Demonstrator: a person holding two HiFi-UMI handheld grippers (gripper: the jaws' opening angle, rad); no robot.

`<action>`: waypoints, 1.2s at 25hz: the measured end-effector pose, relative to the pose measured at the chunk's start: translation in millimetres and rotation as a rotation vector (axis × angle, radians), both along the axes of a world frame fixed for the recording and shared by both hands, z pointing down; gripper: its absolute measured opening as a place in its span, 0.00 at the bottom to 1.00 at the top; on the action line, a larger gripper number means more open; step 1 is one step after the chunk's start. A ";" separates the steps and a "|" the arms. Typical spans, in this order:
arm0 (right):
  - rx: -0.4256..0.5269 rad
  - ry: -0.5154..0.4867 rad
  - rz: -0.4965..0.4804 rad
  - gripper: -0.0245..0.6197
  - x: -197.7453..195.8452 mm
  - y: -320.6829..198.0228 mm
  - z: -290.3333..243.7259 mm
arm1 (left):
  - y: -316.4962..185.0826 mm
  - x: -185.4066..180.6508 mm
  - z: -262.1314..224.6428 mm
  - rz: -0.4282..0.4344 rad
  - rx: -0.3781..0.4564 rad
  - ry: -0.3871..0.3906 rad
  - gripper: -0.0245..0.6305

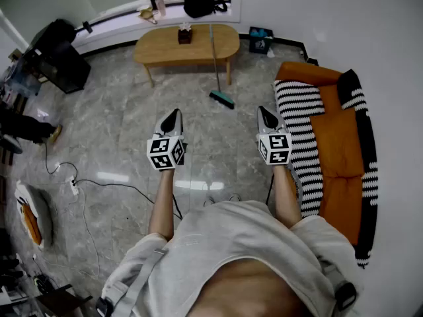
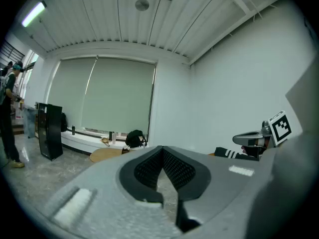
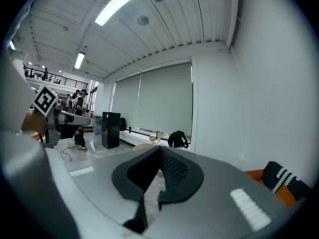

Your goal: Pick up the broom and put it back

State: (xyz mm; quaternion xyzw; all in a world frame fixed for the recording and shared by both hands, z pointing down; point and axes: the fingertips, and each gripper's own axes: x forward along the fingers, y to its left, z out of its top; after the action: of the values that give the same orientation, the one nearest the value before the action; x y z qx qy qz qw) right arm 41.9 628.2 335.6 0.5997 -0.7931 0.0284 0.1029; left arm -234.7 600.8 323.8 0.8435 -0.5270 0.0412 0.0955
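The broom [image 1: 217, 68] leans against the front of the wooden table [image 1: 158, 48]. Its teal head [image 1: 222, 99] rests on the marble floor and the thin handle runs up past the tabletop. In the head view my left gripper [image 1: 176, 115] and right gripper [image 1: 264, 111] are held side by side in the air, both short of the broom, which stands ahead between them. Both are shut with nothing between the jaws. In the left gripper view the left gripper [image 2: 162, 149] has its pads meeting at the tip. The right gripper [image 3: 160, 150] shows the same in its own view. Neither gripper view shows the broom.
An orange sofa [image 1: 338, 144] with a black-and-white striped throw [image 1: 299, 114] stands close on the right. Cables and a power strip [image 1: 74, 186] lie on the floor at left. A black cabinet [image 1: 63, 65] and a black bag [image 1: 205, 0] stand at the back. A person [image 2: 7, 113] stands far left.
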 end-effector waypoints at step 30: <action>0.019 -0.003 -0.063 0.04 47.7 -8.7 17.1 | 12.4 54.3 19.8 -0.055 -0.047 -0.041 0.04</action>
State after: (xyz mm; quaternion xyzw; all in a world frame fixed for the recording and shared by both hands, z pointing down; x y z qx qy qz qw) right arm 89.6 619.5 352.7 0.5752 -0.8120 0.0185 0.0968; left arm -180.4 613.2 343.6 0.8251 -0.5508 0.0683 0.1055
